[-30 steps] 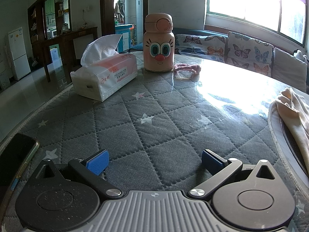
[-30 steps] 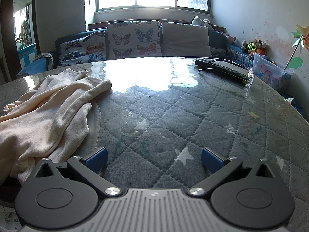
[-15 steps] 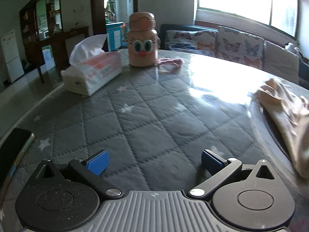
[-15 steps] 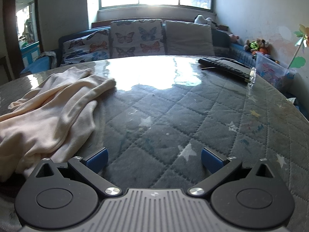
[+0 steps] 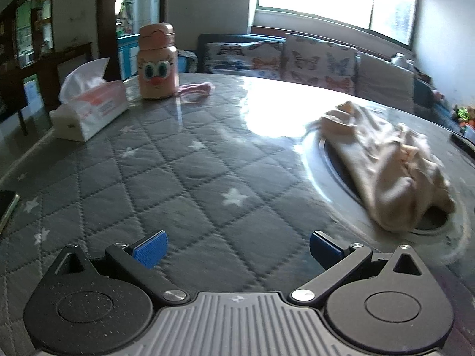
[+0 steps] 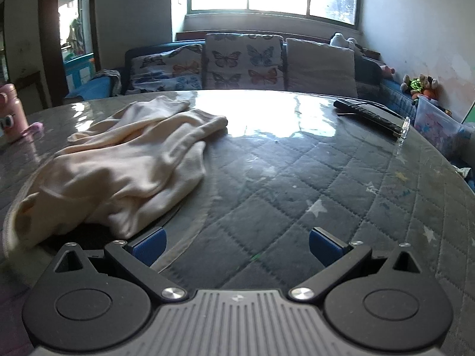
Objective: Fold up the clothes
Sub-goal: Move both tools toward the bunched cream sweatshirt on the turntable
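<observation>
A crumpled cream garment [image 5: 386, 163] lies on the round table, over a dark round recess, at the right of the left wrist view. In the right wrist view the garment [image 6: 124, 163] lies at the left. My left gripper [image 5: 236, 249] is open and empty above the grey quilted table cover, to the left of the garment. My right gripper [image 6: 236, 247] is open and empty, its left finger [image 6: 148, 244] just in front of the garment's near edge.
A tissue pack [image 5: 89, 109], a pink cartoon bottle [image 5: 156, 62] and a small pink item [image 5: 197, 88] stand at the far left. A phone [image 5: 7, 207] lies at the left edge. A black remote [image 6: 368, 114] lies far right. A sofa with butterfly cushions [image 6: 243, 62] is behind.
Both grippers have risen and swung toward the garment. It now shows more fully in both views. Jaws stay open.
</observation>
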Available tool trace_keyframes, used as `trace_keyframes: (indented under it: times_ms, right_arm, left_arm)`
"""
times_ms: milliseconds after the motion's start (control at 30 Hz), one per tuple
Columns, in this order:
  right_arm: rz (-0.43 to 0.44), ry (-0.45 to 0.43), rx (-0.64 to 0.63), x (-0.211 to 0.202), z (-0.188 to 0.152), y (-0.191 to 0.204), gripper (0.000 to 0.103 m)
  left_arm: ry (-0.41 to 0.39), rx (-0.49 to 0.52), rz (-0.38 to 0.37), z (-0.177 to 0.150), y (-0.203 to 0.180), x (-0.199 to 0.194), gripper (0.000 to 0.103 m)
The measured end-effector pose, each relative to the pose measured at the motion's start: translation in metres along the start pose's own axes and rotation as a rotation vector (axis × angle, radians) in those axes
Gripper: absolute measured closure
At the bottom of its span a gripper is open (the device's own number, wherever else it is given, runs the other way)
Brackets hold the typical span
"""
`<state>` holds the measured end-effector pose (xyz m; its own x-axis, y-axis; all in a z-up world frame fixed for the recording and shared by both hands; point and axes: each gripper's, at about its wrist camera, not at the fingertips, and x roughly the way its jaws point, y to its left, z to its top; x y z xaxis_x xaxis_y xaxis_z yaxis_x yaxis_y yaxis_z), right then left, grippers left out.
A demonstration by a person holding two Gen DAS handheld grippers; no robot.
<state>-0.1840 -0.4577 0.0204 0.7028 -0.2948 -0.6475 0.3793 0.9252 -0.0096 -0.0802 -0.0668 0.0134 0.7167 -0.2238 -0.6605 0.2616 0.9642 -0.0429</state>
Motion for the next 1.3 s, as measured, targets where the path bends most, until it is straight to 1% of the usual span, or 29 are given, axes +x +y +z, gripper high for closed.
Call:
trace_keyframes:
  times_ms: [200,467,833,1133,1300]
  right_arm:
    - [0.021,-0.004,-0.041,-0.022,-0.012,0.013,0.000]
    - [0.074,-0.027,-0.084,-0.046,-0.029,0.029,0.000]
    - [0.143,-0.032,-0.144,-0.060,-0.036,0.054,0.000]
    - [0.158,-0.025,-0.172,-0.064,-0.044,0.068,0.000]
    - [0.164,-0.031,-0.183,-0.071,-0.046,0.073,0.000]
  left_arm:
    - [0.010,0.045,-0.048,-0.007,-0.016,-0.008,0.000]
    - [0.041,0.058,-0.071,-0.015,-0.026,-0.013,0.000]
    - [0.060,0.077,-0.085,-0.017,-0.036,-0.012,0.000]
    - [0.062,0.077,-0.090,-0.017,-0.038,-0.012,0.000]
    - [0.056,0.087,-0.103,-0.016,-0.042,-0.021,0.000]
